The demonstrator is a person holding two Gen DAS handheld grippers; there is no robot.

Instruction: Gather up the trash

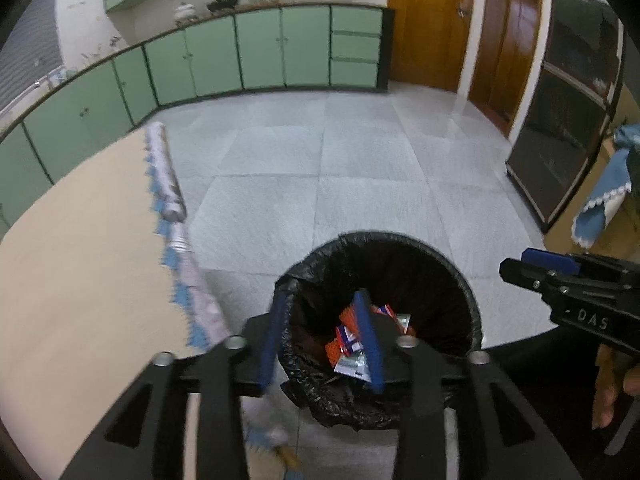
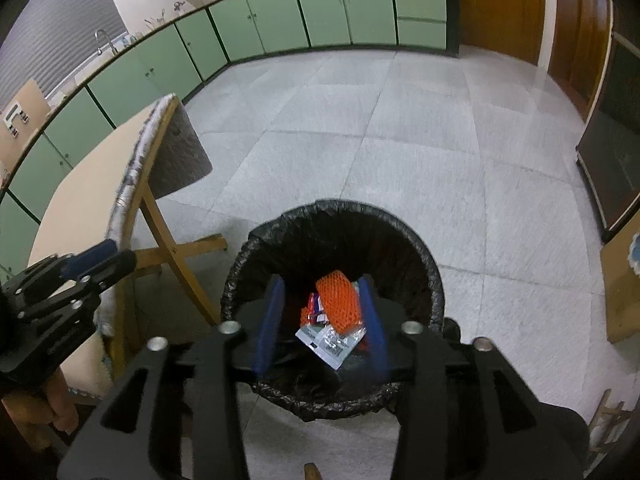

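A round bin lined with a black bag (image 1: pixel 448 264) (image 2: pixel 400 232) stands on the floor beside the table. Inside lie orange netting (image 2: pixel 338 300), a white wrapper (image 2: pixel 330 342) and other small packets (image 1: pixel 352 354). My left gripper (image 1: pixel 320 308) hovers open over the bin's near left rim, nothing between its blue pads. My right gripper (image 2: pixel 322 284) is open and empty above the bin's mouth. Each gripper also shows from the side in the other view: the right one (image 1: pixel 540 266), the left one (image 2: pixel 108 258).
A wooden table (image 1: pixel 80 240) (image 2: pixel 80 168) with a rolled cloth (image 1: pixel 168 176) along its edge stands left of the bin. Green cabinets (image 1: pixel 260 52) line the far wall. A dark cabinet (image 1: pixel 568 120) and wooden doors (image 1: pixel 432 20) stand right. Grey tiled floor (image 2: pixel 400 120) lies beyond.
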